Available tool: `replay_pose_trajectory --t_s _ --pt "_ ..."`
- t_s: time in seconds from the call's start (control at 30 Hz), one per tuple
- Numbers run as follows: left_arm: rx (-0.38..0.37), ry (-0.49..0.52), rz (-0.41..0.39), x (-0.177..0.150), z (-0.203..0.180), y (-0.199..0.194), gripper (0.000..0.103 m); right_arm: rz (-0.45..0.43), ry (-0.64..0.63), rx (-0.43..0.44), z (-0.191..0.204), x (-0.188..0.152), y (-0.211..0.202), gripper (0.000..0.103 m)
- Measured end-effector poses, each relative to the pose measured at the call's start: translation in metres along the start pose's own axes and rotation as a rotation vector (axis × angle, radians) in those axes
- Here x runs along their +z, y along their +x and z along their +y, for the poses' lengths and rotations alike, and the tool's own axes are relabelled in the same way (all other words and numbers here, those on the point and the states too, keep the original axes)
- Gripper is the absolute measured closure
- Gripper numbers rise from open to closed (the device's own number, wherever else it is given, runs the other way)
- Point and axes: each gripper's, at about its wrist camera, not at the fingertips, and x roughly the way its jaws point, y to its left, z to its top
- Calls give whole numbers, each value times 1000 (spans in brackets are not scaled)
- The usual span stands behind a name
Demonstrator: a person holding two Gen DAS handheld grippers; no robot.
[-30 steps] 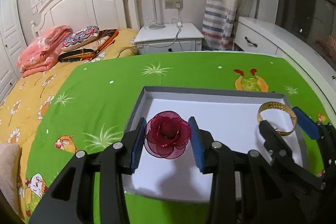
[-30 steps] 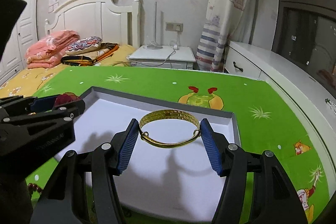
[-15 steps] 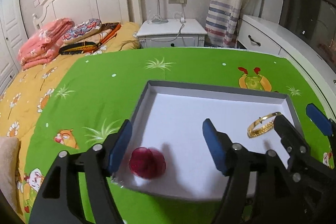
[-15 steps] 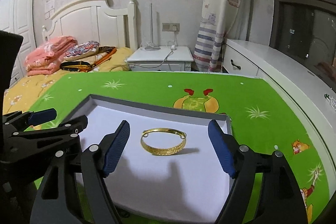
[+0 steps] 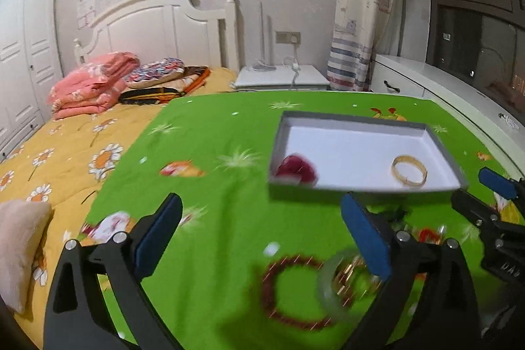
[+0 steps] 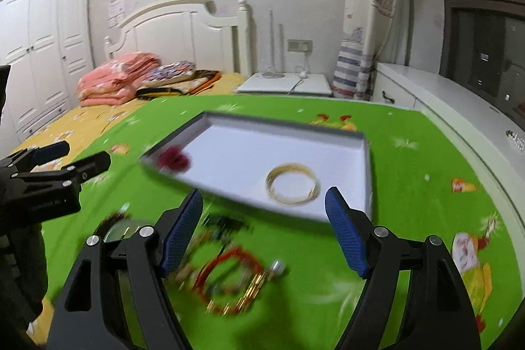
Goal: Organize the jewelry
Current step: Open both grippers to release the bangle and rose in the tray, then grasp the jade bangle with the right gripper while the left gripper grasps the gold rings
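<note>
Both hand-held grippers hang above the green cartoon-print cloth [image 5: 210, 238] that covers the surface. Left hand-held gripper [image 5: 262, 238]: its blue-padded jaws are opening and stand wide with nothing between them but cloth. Right hand-held gripper [image 6: 264, 235]: its jaws are spread apart, empty as well.

Nearest the cameras, a heap of loose jewelry lies on the cloth, blurred. It includes a dark red beaded bracelet [image 5: 288, 291], a pale translucent bangle [image 5: 331, 287] overlapping it, and an orange-red and gold beaded bracelet [image 6: 233, 277] just beneath the right hand-held gripper.

Beyond the heap sits a shallow grey box with a white floor [image 5: 357, 120]. Inside it, a dark red fabric flower ornament [image 5: 297, 169] lies in the near left corner, and a plain gold bangle [image 5: 408, 169] lies flat toward the near right, well apart from the flower.

Farther back are a yellow daisy-print bedspread [image 5: 65, 146], folded pink blankets [image 5: 88, 84], a white headboard [image 5: 157, 22] and a white nightstand [image 5: 282, 77].
</note>
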Motion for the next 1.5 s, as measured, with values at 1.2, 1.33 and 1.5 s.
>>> replay_pose_trajectory --t_s 1.2,1.33,1.5 --pt "34 -148 -12 -52 70 -7 9 269 -340 257 140 -22 37 78" --pt "31 -145 -17 -54 70 -8 9 298 -307 268 136 -16 48 83" --pt "37 -129 -21 -55 68 -9 9 236 -311 281 136 -19 39 86"
